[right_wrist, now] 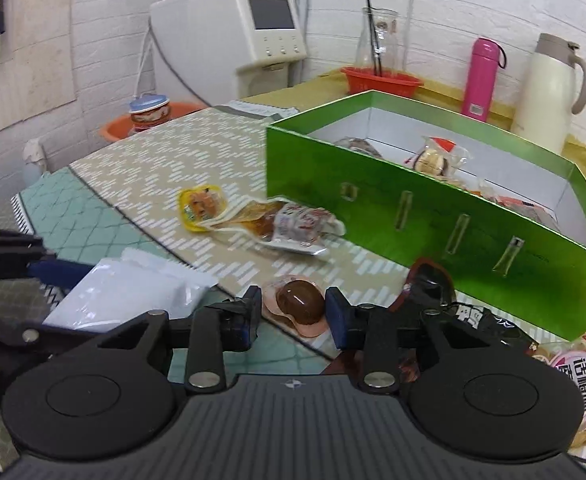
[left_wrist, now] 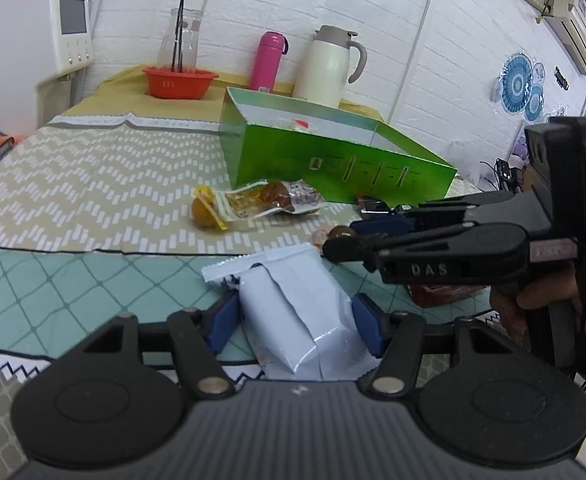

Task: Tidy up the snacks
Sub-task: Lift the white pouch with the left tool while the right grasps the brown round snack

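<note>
My left gripper (left_wrist: 297,324) is shut on a white snack packet (left_wrist: 293,312), its blue pads pressed against both sides just above the teal cloth. My right gripper (right_wrist: 294,314) points down at a brown braised-egg packet (right_wrist: 299,306) lying flat on the cloth. The blue pads (right_wrist: 335,316) stand right at the packet's edges and do not squeeze it. From the left wrist view the right gripper (left_wrist: 353,236) comes in from the right over that egg packet (left_wrist: 343,232). The open green box (right_wrist: 433,232) holds several snacks (right_wrist: 433,160).
A yellow packet and a clear packet (right_wrist: 253,216) lie in front of the green box (left_wrist: 333,160). A dark red packet (right_wrist: 429,280) and a pink one (right_wrist: 581,368) lie to the right. A red basket (left_wrist: 179,80), pink flask (left_wrist: 269,60) and white jug (left_wrist: 329,68) stand at the back.
</note>
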Demonstrator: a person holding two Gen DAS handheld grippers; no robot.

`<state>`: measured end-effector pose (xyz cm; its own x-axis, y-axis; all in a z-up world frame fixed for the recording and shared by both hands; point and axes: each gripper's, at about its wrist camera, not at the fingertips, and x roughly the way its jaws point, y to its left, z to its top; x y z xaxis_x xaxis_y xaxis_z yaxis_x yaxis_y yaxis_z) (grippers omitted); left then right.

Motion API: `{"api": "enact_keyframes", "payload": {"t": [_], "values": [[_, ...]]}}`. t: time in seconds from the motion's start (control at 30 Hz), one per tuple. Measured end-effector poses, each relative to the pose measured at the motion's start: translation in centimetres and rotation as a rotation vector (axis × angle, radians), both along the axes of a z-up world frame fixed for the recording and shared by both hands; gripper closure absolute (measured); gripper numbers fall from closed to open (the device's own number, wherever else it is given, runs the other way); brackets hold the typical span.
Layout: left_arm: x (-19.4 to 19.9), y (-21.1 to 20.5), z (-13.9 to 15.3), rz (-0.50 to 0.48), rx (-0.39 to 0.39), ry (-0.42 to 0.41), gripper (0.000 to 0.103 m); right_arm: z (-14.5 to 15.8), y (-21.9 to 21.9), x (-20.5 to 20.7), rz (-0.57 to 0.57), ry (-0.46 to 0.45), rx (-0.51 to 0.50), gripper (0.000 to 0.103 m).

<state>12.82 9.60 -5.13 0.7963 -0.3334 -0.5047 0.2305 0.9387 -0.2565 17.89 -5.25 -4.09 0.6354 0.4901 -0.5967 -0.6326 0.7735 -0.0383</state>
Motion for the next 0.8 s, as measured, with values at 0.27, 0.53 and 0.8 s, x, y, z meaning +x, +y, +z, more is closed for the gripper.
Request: {"api": "enact_keyframes", "payload": {"t": [0.27, 0.53, 0.8], "values": [[0.2, 0.0, 0.3, 0.026, -0.024, 0.033, 0.034, 0.0, -1.8, -2.5, -0.005, 0.019, 0.032, 0.041], [0.0, 0.1, 0.8, 0.067, -0.045, 0.083, 0.033, 0.0, -2.5, -4.4, 0.025, -0.005, 0.038, 0.038], [-0.7, -1.2, 1.6, 0.067, 0.021, 0.057, 0.032, 0.0, -1.0, -1.2, 0.011, -0.038, 0.076, 0.01]]}}
